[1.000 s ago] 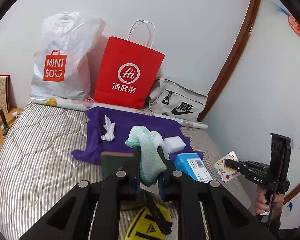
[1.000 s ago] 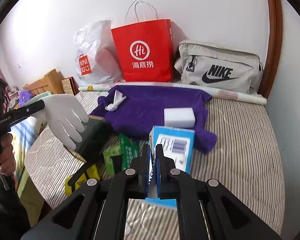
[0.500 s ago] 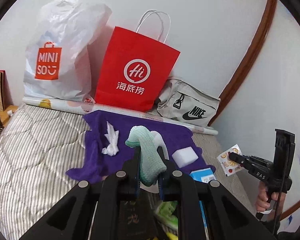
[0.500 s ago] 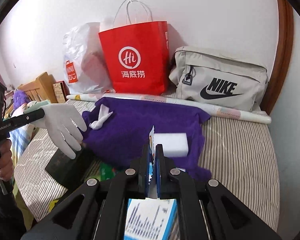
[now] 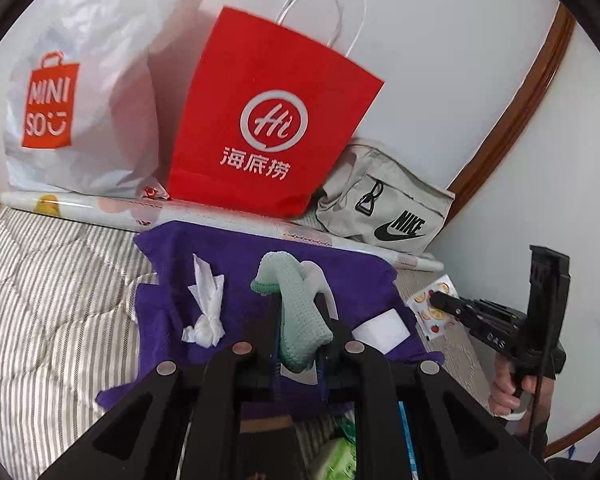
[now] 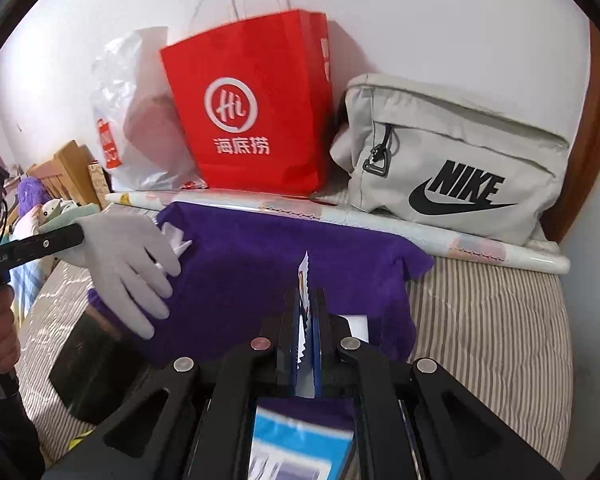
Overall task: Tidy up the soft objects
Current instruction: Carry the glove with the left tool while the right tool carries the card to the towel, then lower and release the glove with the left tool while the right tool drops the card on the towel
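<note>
Over the striped bed, both claws are closed on light things and hang above the purple towel spread near the wall. The left claw is clamped on a white glove by its mint-green knitted cuff; from the right wrist view the glove dangles free, fingers down, its tips over the towel's left edge, close to a crumpled white tissue. Whether the fingers touch the cloth I cannot tell. The right claw is pinched on a small flat sachet with a serrated edge and a fruit print, held by one side, standing upright between the jaws above the towel's right part.

The glove looks limp and nearly weightless; it will fold and swing, so the thick ribbed cuff is probably the soundest place to hold. The sachet seems thin, slick and easily creased, and a grip well in from its edge should keep it from slipping. A white sponge block lies on the towel between the two claws, just beside the left one. Against the wall stand a red paper bag, a white Miniso bag and a grey Nike pouch.
</note>
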Action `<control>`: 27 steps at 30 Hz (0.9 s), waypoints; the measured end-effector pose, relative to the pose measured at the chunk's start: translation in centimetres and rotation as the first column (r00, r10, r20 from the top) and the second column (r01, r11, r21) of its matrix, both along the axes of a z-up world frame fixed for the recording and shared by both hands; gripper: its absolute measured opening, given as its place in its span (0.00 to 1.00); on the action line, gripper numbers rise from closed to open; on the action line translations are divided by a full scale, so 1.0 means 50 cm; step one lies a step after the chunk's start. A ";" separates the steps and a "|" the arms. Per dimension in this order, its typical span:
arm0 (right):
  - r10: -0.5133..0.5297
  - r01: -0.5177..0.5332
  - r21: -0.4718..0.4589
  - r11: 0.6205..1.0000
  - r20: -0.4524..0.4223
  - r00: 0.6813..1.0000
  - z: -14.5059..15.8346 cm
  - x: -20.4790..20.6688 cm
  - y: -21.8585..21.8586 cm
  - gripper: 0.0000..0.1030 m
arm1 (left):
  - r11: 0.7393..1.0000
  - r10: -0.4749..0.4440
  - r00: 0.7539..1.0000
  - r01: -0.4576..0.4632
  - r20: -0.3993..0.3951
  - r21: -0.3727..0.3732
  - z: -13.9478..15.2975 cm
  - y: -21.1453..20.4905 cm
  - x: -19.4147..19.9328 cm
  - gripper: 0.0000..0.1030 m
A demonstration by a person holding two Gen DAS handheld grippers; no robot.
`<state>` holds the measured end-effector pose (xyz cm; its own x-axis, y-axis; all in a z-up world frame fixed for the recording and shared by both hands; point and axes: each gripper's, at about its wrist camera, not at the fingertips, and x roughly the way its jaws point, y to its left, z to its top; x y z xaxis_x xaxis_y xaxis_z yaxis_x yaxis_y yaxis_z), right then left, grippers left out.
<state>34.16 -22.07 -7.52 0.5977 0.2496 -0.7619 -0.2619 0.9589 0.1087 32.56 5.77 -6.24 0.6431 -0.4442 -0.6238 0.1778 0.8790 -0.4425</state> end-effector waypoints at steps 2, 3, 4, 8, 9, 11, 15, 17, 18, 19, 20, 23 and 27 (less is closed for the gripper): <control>-0.003 0.003 0.008 1.000 -0.020 1.000 -0.013 0.023 -0.004 0.05 | 1.000 -0.008 1.000 0.008 -0.005 0.008 -0.008 -0.003 0.012 0.13; -0.002 0.002 0.010 1.000 -0.032 0.999 -0.022 0.039 -0.005 0.05 | 1.000 -0.013 1.000 0.013 -0.008 0.010 -0.013 -0.005 0.019 0.13; 0.000 0.000 0.008 1.000 -0.038 0.999 -0.027 0.048 -0.003 0.05 | 1.000 -0.021 1.000 0.021 -0.015 0.011 -0.020 -0.007 0.026 0.13; 0.007 -0.008 -0.020 1.000 -0.057 0.998 -0.054 0.088 0.003 0.05 | 0.999 -0.039 0.999 0.039 -0.038 0.017 -0.042 -0.011 0.041 0.13; 0.007 -0.009 -0.019 1.000 -0.066 0.998 -0.061 0.099 0.004 0.05 | 0.999 -0.039 0.998 0.040 -0.045 0.020 -0.048 -0.012 0.044 0.13; 0.016 -0.017 -0.009 1.000 -0.082 0.997 -0.070 0.114 0.003 0.05 | 0.999 -0.046 0.997 0.047 -0.057 0.019 -0.060 -0.010 0.051 0.13; 0.031 -0.032 -0.006 0.999 -0.107 0.994 -0.087 0.144 0.011 0.06 | 0.998 -0.048 0.996 0.050 -0.078 0.029 -0.076 -0.009 0.063 0.13; 0.031 -0.034 -0.020 0.999 -0.113 0.993 -0.094 0.151 0.016 0.07 | 0.998 -0.048 0.995 0.051 -0.089 0.034 -0.085 -0.008 0.068 0.13; 0.034 -0.037 -0.022 0.999 -0.118 0.992 -0.098 0.154 0.018 0.08 | 0.998 -0.049 0.994 0.053 -0.096 0.044 -0.090 -0.009 0.070 0.13; 0.036 -0.038 -0.020 0.999 -0.123 0.992 -0.101 0.157 0.017 0.08 | 0.997 -0.047 0.994 0.053 -0.102 0.058 -0.094 -0.010 0.072 0.13; 0.033 -0.037 -0.022 0.999 -0.129 0.991 -0.104 0.159 0.016 0.08 | 0.996 -0.045 0.993 0.052 -0.106 0.071 -0.097 -0.011 0.072 0.13; 0.028 -0.034 -0.041 0.999 -0.136 0.990 -0.110 0.164 0.015 0.09 | 0.995 -0.048 0.990 0.060 -0.131 0.084 -0.107 -0.012 0.077 0.14; 0.039 -0.048 -0.057 0.997 -0.151 0.988 -0.116 0.163 0.017 0.10 | 0.993 -0.046 0.989 0.060 -0.138 0.099 -0.108 -0.012 0.076 0.14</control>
<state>42.33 -21.22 -13.30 0.4650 0.2235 -0.8566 -0.2884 0.9531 0.0921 36.36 5.19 -11.63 0.5267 -0.4044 -0.7477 0.1700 0.9119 -0.3734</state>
